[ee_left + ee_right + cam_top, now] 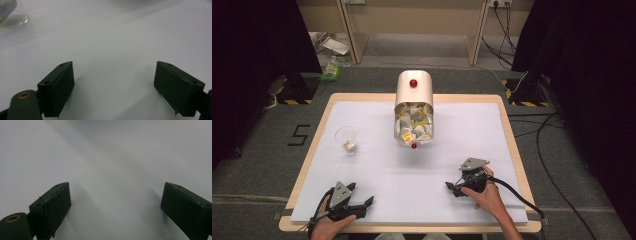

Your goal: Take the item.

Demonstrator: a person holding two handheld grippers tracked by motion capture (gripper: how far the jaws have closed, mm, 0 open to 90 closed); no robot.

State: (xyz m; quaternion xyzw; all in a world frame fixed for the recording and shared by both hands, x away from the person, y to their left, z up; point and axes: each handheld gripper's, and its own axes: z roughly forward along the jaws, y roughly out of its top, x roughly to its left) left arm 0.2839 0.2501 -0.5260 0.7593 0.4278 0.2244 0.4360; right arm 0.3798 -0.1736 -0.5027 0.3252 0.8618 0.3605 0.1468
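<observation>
A: In the high view the left tool (362, 205) rests at the near left of the table (377, 170), and the right tool (453, 188) rests at the near right. Both hold nothing. Between them and farther back lies a cream container (414, 107) on its side, with its open mouth toward the person and full of tea bags (413, 127).

B: The left gripper view shows the jaws wide apart over the white surface, and at its top left corner the base of the drinking glass (11, 17), cut off by the edge.

A: Yes, the high view gives the whole glass (347, 140), left of the container and well apart from it, with something small and pale inside. I cannot tell what it is.

B: In the right gripper view the jaws also stand wide apart, above bare white table (112, 157).

A: The red knob (413, 83) on the container is visible from above.
</observation>
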